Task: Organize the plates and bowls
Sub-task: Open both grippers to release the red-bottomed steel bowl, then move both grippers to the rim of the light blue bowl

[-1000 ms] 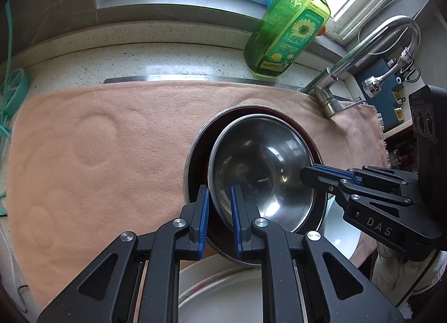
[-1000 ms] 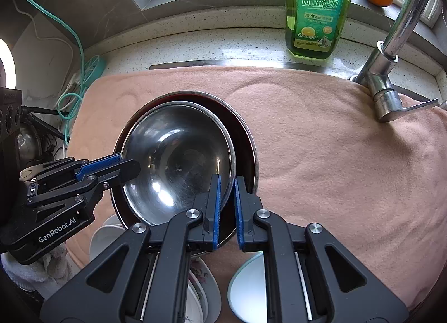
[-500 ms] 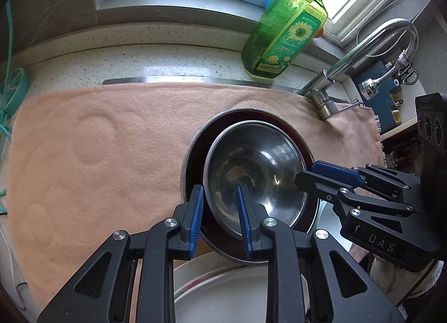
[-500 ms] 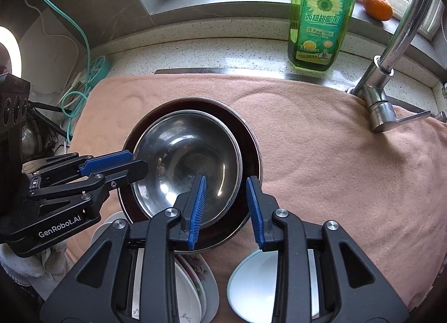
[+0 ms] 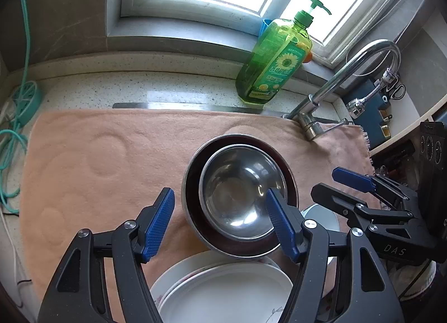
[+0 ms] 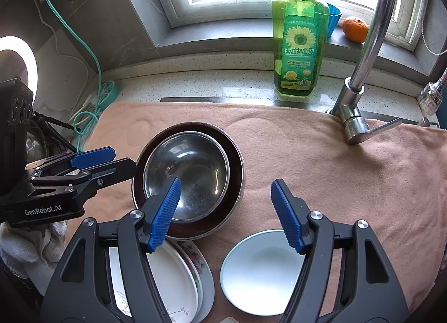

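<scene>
Plates point(image 6: 173, 275) in a stack at the lower left of the right wrist view are cut off by the frame edge and half hidden behind the right tool point(image 6: 223, 211); how many lie there is hard to tell. Left of them, a white cloth point(image 6: 25, 244) sits under the left tool point(image 6: 111, 160), which pokes in from the side. On the bench point(image 6: 223, 85), a pink towel point(image 6: 363, 177) carries everything. In its middle a small steel bowl point(image 6: 190, 172) sits nested inside a larger dark-lined steel bowl point(image 6: 237, 172), off-centre toward the left. Just in front of them, a white bowl point(image 6: 259, 272) lies on the towel, partly covered by the right tool's finger. Behind stand a green soap bottle point(image 6: 300, 43) and, further right, a faucet point(image 6: 363, 71), with an orange point(image 6: 354, 28) on the sill.

Both tools point steeply down over the nested bowls. The left tool's jaws are opening, with the near rim of the bowls seen between its fingers but touched by neither. The right tool's jaws are opening too, gripping nothing.
</scene>
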`<state>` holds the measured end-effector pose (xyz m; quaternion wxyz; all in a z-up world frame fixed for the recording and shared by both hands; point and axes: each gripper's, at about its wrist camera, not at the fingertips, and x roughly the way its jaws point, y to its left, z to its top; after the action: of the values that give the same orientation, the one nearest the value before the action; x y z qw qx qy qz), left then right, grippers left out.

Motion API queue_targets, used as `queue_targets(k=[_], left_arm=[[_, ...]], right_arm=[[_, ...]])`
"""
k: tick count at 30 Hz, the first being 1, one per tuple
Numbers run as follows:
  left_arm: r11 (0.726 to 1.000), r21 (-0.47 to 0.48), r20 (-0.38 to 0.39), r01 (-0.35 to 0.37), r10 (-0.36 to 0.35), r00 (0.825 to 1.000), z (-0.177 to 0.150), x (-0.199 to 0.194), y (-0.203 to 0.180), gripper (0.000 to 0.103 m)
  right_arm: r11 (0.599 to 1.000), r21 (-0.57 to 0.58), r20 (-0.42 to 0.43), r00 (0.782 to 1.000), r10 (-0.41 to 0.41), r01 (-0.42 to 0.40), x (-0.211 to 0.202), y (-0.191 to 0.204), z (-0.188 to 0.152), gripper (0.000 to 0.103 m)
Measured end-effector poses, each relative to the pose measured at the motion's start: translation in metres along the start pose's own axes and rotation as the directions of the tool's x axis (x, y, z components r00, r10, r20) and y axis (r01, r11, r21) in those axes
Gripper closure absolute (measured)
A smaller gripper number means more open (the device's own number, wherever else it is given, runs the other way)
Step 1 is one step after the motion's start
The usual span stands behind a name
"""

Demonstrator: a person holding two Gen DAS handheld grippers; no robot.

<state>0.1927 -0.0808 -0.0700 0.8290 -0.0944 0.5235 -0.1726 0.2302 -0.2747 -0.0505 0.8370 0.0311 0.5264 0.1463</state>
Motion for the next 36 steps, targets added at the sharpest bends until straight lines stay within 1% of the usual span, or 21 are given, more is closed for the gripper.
queue_targets(k=[2, 5, 10, 13, 16, 20, 24, 27, 29, 34, 36], left_arm=[[1.0, -0.007, 0.004, 0.009, -0.009, 1.0, -0.002, -0.004, -0.001, 0.036], [1.0, -0.008, 0.019, 0.017, -0.017, 1.0, -0.007, -0.011, -0.005, 0.036], [0.999, -0.008, 0.041, 0.04, -0.039, 0.998, -0.02, -0.024, -0.015, 0.036], [0.999, -0.01, 0.058, 0.053, -0.052, 0.997, -0.03, -0.032, -0.023, 0.036], [0.999, -0.004, 0.076, 0.047, -0.046, 0.996, -0.042, -0.038, -0.031, 0.036], [0.999, 0.001, 0.083, 0.049, -0.049, 0.995, -0.055, -0.041, -0.042, 0.035], [0.997, -0.022, 0.074, 0.073, -0.071, 0.995, -0.067, -0.038, -0.049, 0.035], [0.997, -0.013, 0.073, 0.07, -0.069, 0.995, -0.074, -0.035, -0.058, 0.035], [0.996, -0.021, 0.067, 0.086, -0.085, 0.994, -0.078, -0.031, -0.064, 0.035], [0.996, -0.03, 0.063, 0.08, -0.078, 0.995, -0.086, -0.018, -0.077, 0.035], [0.996, -0.03, 0.053, 0.082, -0.08, 0.995, -0.087, -0.013, -0.08, 0.035]], right_arm=[[1.0, 0.005, 0.017, 1.0, -0.001, 0.001, -0.008, -0.003, -0.004, 0.024], [1.0, 0.008, 0.042, 0.999, -0.008, 0.007, -0.022, -0.008, -0.012, 0.019], [1.0, 0.008, 0.061, 0.998, -0.011, 0.011, -0.043, -0.016, -0.027, 0.017], [0.999, 0.048, 0.084, 0.996, -0.006, 0.002, -0.055, -0.027, -0.038, 0.016], [0.996, 0.092, 0.114, 0.993, -0.016, 0.006, -0.068, -0.041, -0.049, 0.014], [0.99, 0.144, 0.145, 0.989, -0.032, 0.011, -0.084, -0.06, -0.062, 0.014], [0.981, 0.194, 0.182, 0.983, -0.031, -0.006, -0.096, -0.078, -0.074, 0.014], [0.98, 0.198, 0.183, 0.982, -0.037, 0.0, -0.1, -0.085, -0.081, 0.014], [0.981, 0.192, 0.188, 0.981, -0.043, 0.006, -0.102, -0.087, -0.086, 0.014], [0.985, 0.17, 0.154, 0.986, -0.063, 0.037, -0.096, -0.092, -0.098, 0.014], [0.985, 0.168, 0.145, 0.988, -0.062, 0.037, -0.091, -0.096, -0.103, 0.014]])
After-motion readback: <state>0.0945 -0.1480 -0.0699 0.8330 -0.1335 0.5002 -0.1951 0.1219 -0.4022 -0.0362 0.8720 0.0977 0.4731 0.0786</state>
